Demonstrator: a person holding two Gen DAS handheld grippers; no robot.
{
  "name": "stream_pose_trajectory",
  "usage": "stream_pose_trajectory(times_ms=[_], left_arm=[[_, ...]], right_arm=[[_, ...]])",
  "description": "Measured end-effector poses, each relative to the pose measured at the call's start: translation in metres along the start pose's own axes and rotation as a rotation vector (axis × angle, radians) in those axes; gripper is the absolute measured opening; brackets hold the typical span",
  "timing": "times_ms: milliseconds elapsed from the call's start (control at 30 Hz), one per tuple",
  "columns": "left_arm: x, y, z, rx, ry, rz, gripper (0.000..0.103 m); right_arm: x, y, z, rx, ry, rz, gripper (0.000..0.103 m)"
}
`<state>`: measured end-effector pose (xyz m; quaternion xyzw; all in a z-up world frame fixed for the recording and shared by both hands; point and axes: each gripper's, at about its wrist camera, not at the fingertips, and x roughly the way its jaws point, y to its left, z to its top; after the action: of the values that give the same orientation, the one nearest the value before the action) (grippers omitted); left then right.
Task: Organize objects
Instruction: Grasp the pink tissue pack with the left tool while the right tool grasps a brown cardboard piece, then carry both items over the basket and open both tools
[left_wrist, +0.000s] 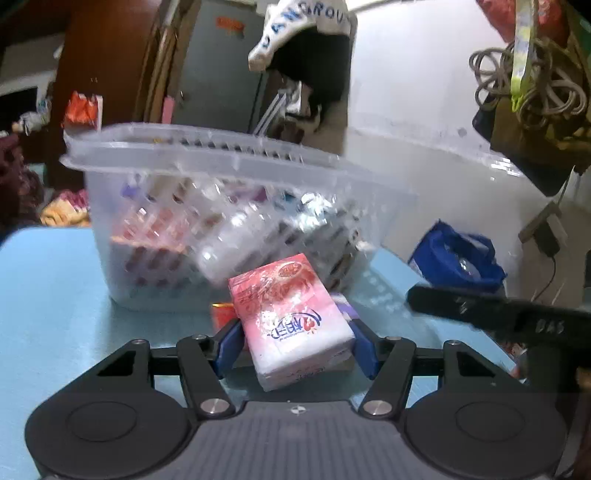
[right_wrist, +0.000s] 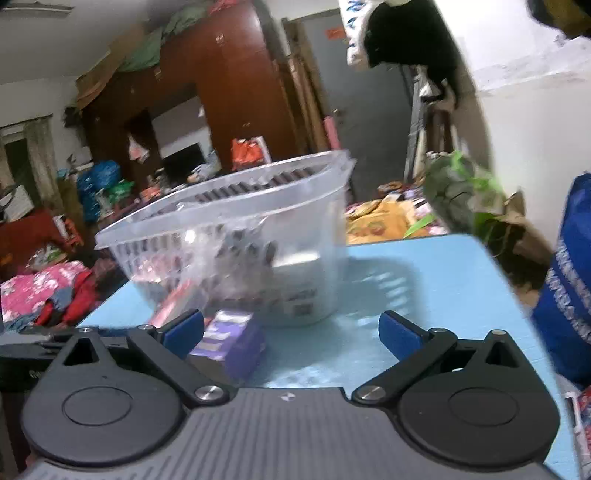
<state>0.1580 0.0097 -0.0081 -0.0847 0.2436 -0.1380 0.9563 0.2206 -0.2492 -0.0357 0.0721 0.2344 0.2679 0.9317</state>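
Pink carton pinched between blue pads of our left gripper, raised off blue table. Its long axis runs toward 12 o'clock, at clear basket, which sits just beyond carton tip, rim above it. We judge next move: lift over rim, release. Right gripper spread, empty; purple box at its 10 o'clock. Left hand nearer the job.

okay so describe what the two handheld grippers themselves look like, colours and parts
Both match: the left gripper and right gripper each have a ribbed grey body, black linkage arms with silver pivot screws, two round black discs at the base, and blue finger pads. No cables or sleeves show. A small round mark sits at each body's centre.
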Motion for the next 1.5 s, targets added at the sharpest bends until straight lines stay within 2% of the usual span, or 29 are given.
stream_pose_trajectory(times_ms=[167, 200, 367, 433, 467, 533, 700, 1100, 1233, 1367, 1500], left_arm=[[-0.027, 0.031, -0.005, -0.059, -0.062, 0.014, 0.065], [-0.031, 0.037, -0.006, -0.07, -0.072, 0.022, 0.065], [-0.037, 0.059, -0.011, -0.129, -0.089, 0.022, 0.065], [-0.037, 0.063, -0.013, -0.14, -0.091, 0.018, 0.065], [-0.038, 0.064, -0.014, -0.147, -0.094, 0.009, 0.065], [-0.038, 0.063, -0.014, -0.139, -0.103, 0.006, 0.065], [-0.04, 0.058, -0.015, -0.101, -0.13, 0.018, 0.065], [-0.049, 0.062, -0.019, -0.097, -0.181, 0.005, 0.065], [-0.051, 0.064, -0.02, -0.1, -0.194, -0.003, 0.065], [-0.054, 0.062, -0.022, -0.077, -0.221, -0.004, 0.065], [-0.065, 0.059, -0.025, -0.066, -0.29, -0.021, 0.065]], right_arm=[[0.016, 0.019, -0.007, -0.061, 0.067, 0.035, 0.103], [0.018, 0.023, -0.008, -0.073, 0.076, 0.042, 0.1], [0.03, 0.036, -0.012, -0.111, 0.115, 0.036, 0.081], [0.034, 0.035, -0.016, -0.12, 0.139, 0.026, 0.065], [0.035, 0.034, -0.017, -0.124, 0.146, 0.028, 0.063], [0.033, 0.031, -0.018, -0.108, 0.143, 0.04, 0.05], [0.021, 0.03, -0.021, -0.107, 0.086, 0.037, 0.047], [-0.014, 0.029, -0.025, -0.109, -0.136, 0.032, 0.043], [-0.022, 0.031, -0.028, -0.125, -0.172, 0.038, 0.043], [-0.03, 0.027, -0.03, -0.093, -0.197, 0.087, 0.043], [-0.047, 0.029, -0.032, -0.072, -0.238, 0.108, 0.043]])
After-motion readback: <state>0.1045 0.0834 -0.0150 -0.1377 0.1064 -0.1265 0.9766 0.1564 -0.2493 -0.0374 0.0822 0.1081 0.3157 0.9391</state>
